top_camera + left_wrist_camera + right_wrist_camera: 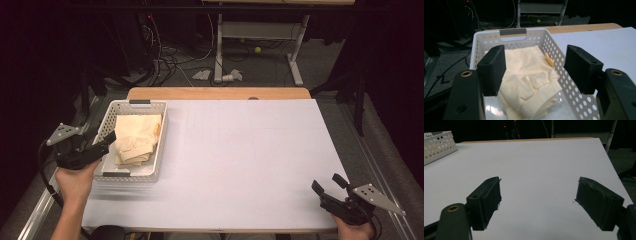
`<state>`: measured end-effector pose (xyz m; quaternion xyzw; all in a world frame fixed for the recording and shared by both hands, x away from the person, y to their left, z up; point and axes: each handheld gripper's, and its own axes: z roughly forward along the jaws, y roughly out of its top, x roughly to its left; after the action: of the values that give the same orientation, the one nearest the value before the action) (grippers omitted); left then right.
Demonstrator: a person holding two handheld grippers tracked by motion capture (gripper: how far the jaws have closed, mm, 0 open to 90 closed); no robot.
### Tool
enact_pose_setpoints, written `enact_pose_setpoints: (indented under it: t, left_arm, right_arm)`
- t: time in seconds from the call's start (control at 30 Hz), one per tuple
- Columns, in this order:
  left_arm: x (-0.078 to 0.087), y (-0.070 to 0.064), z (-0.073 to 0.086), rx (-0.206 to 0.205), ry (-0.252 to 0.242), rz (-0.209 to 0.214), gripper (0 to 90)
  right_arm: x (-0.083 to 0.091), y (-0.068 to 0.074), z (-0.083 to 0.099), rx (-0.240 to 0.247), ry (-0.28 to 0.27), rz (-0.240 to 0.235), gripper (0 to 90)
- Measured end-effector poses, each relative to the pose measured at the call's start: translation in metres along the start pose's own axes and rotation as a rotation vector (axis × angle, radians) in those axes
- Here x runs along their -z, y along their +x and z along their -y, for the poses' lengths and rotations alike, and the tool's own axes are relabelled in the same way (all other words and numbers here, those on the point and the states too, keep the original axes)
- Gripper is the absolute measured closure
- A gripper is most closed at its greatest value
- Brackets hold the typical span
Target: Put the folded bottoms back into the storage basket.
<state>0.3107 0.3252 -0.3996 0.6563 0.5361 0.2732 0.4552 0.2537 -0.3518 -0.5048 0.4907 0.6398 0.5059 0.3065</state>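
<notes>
We see the left gripper (534, 72), jaws spread and empty, poised over the near end of the white basket (111, 176) holding the folded cream garment (136, 138) (likely lining up a grab), while the right gripper (331, 186), jaws also spread, idles far right of the basket.

High view looks down over the table (240, 150); left gripper view sits close over the basket (554, 45); right gripper view skims low, catching that basket's corner.
</notes>
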Motion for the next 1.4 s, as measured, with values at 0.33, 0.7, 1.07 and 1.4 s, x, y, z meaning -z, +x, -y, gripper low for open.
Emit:
enact_pose_setpoints:
  t: [0.33,0.7,1.07,1.4]
  left_arm:
    - [0.008,0.002,0.006,0.004,-0.012,-0.003,32.4]
    - [0.015,0.003,0.012,0.007,-0.023,-0.010,32.4]
    - [0.024,0.003,0.019,0.011,-0.039,-0.009,32.4]
    - [0.029,0.003,0.028,0.021,-0.051,-0.011,31.3]
  right_arm:
    - [0.000,0.000,0.000,-0.001,-0.003,0.000,20.6]
    - [0.001,0.000,0.000,0.000,-0.002,0.000,20.6]
    - [0.001,0.000,0.000,0.001,-0.002,0.002,20.6]
    - [0.001,0.000,0.000,0.004,-0.003,0.003,20.6]
